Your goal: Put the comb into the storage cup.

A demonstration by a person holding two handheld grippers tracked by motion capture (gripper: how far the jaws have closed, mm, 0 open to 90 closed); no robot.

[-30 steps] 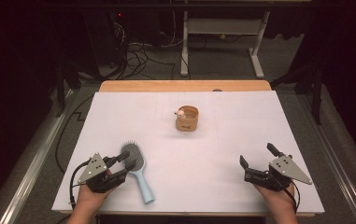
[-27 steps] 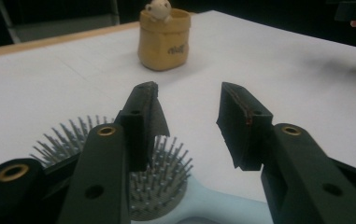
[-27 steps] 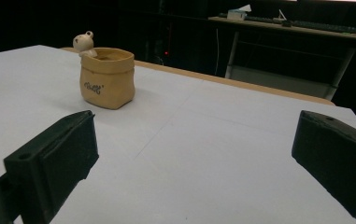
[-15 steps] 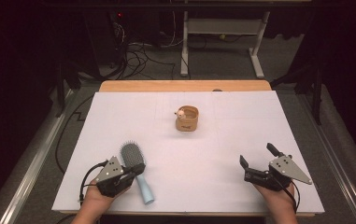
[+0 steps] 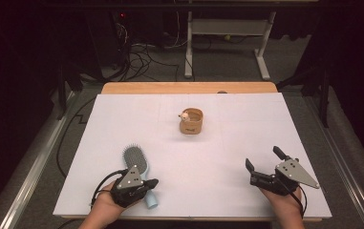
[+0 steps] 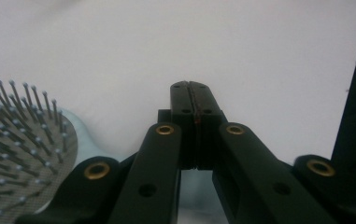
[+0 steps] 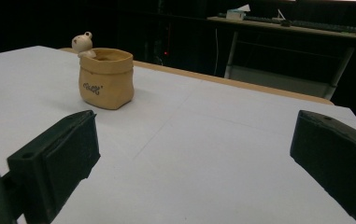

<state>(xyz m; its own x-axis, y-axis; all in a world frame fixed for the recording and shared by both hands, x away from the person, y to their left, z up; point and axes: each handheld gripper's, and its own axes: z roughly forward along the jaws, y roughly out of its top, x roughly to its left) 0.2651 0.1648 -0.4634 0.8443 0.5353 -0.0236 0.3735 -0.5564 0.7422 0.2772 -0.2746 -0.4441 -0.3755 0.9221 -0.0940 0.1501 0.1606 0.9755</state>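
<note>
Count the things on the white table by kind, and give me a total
Hairbrush: 1
Tan sack-shaped pot: 1
Hand-held claw tools: 2, left and right
Total: 4

The counter (image 5: pixel 265 119) is covered in white sheeting, with a strip of bare wood (image 5: pixel 189 88) along its far edge. Beyond it the room is dark: a grey floor (image 5: pixel 227 62) with tangled black cables (image 5: pixel 141 55), and the pale legs of a desk frame (image 5: pixel 225 33). Metal rails (image 5: pixel 31 167) flank the counter.
</note>
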